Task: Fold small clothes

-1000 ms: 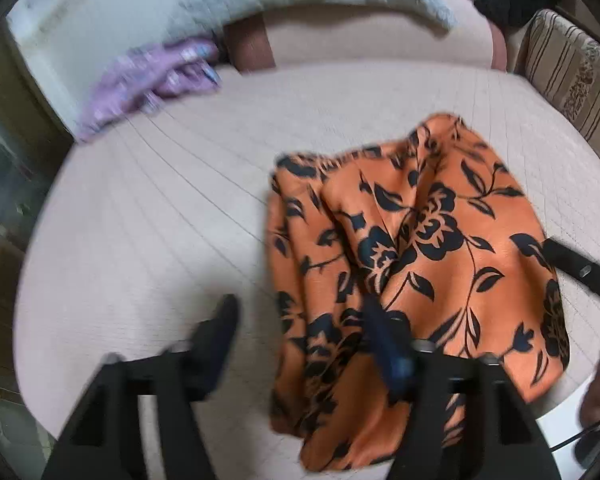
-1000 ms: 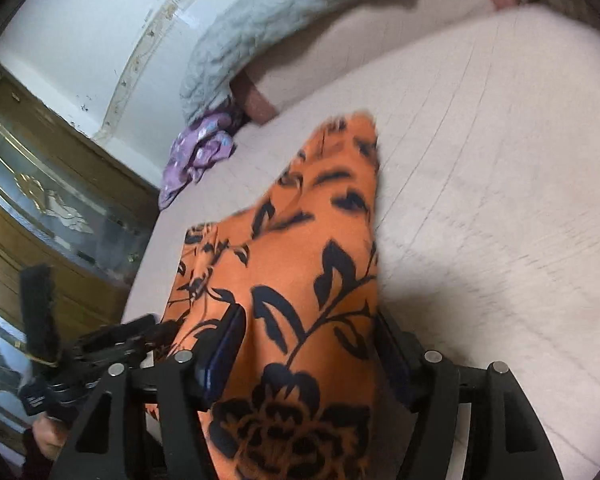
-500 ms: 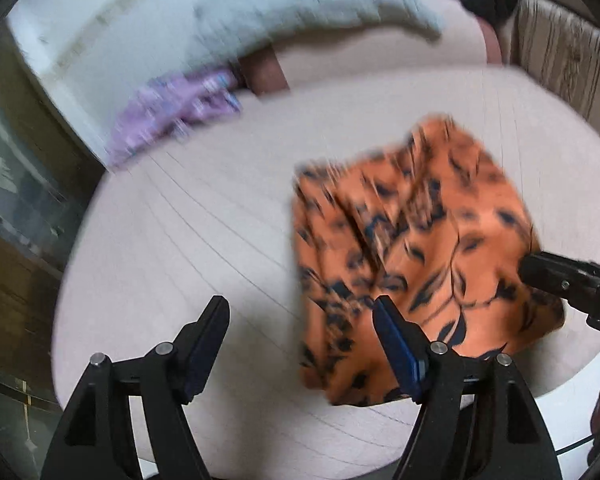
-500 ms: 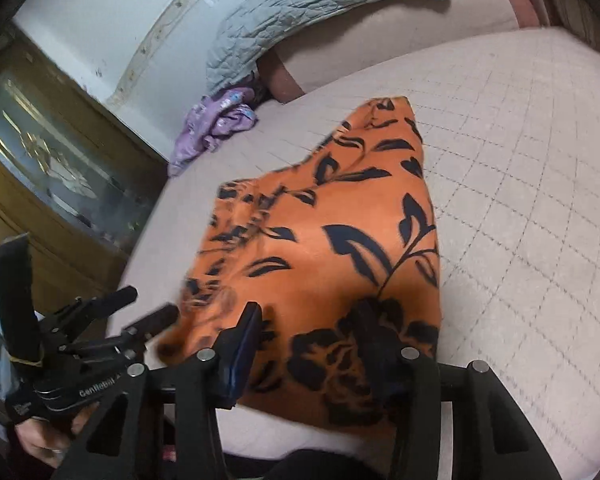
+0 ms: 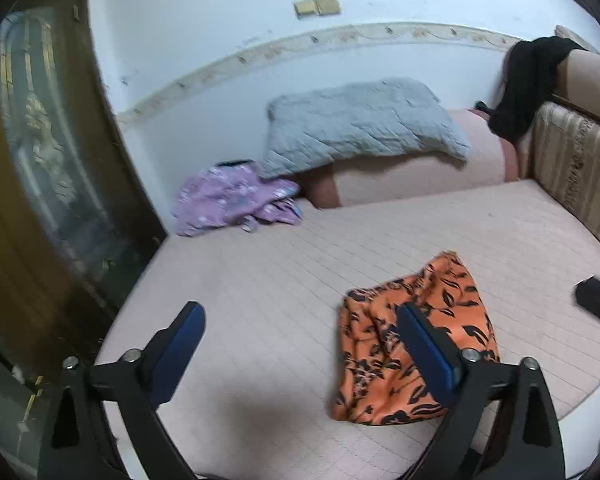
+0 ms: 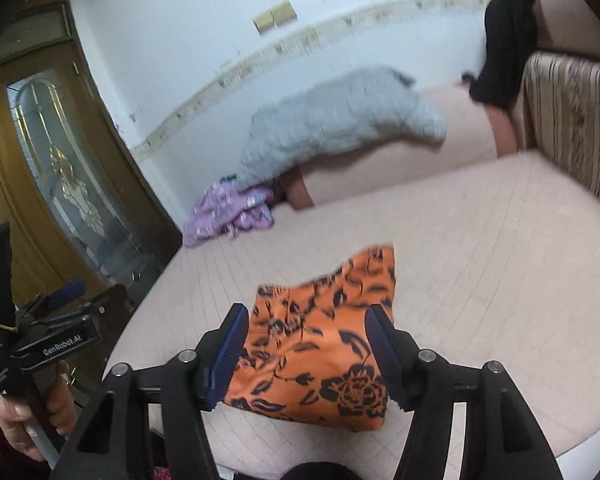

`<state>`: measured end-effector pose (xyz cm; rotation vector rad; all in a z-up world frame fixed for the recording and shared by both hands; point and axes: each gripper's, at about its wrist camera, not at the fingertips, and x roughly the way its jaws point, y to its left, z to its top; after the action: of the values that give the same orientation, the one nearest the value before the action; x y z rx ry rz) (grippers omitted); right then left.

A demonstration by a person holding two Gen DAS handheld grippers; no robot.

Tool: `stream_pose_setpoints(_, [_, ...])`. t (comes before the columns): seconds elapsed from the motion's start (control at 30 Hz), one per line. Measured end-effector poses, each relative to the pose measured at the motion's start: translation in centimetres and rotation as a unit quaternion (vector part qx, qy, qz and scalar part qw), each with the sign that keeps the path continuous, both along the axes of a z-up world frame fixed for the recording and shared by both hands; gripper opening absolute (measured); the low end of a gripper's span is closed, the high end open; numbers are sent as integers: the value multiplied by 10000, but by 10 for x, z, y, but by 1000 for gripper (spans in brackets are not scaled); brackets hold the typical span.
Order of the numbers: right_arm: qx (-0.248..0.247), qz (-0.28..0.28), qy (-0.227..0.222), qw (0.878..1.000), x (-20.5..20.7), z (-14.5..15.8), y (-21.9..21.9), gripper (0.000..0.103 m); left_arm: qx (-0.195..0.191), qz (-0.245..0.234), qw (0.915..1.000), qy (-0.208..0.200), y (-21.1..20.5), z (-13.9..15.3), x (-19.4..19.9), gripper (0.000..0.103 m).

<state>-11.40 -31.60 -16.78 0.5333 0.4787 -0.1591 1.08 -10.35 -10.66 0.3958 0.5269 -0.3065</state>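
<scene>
An orange garment with a black flower print [image 5: 370,352] lies folded and a little rumpled on the pink quilted bed [image 5: 300,264], near its front edge. My left gripper [image 5: 296,316] hovers above the bed to the garment's left. Its jaws are opening wide with nothing between them; its right finger only overlaps the cloth in the picture. In the right wrist view the garment [image 6: 320,360] shows below my right gripper [image 6: 307,314]. Those jaws are opening too, and the pads are clear of the cloth. A hand [image 6: 24,420] holds the left gripper [image 6: 56,344] at the left.
A crumpled purple garment [image 5: 232,200] lies at the bed's far left corner. A grey quilted pillow [image 5: 360,128] rests on a pink bolster [image 5: 420,176] by the wall. A black garment [image 5: 528,80] hangs over the striped headboard [image 5: 572,168]. A wooden glazed door [image 5: 40,160] stands left.
Both grippers have let go of the orange garment, risen and drawn back from it. The left jaws have spread much wider. The garment now lies alone on the bed.
</scene>
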Motion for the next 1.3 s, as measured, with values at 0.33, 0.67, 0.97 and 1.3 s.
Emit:
stream_pose_setpoints(0.33, [-821, -391, -901, 9918, -58, 90, 10, 69, -443, 40, 9974, -570, 23, 52, -33, 102])
stream_pose_setpoints(0.67, [-1586, -558, -1499, 9743, -100, 151, 37, 82, -740, 235, 9930, -893, 47, 85, -41, 102])
stream_pose_setpoints(0.97, [-1361, -99, -559, 9891, -53, 115, 50, 82, -724, 453, 9925, -877, 61, 81, -34, 102])
stream_pose_setpoints(1.3, [-1481, 157, -328, 9883, -36, 101, 66, 82, -764, 570, 9937, -592, 73, 67, -18, 102])
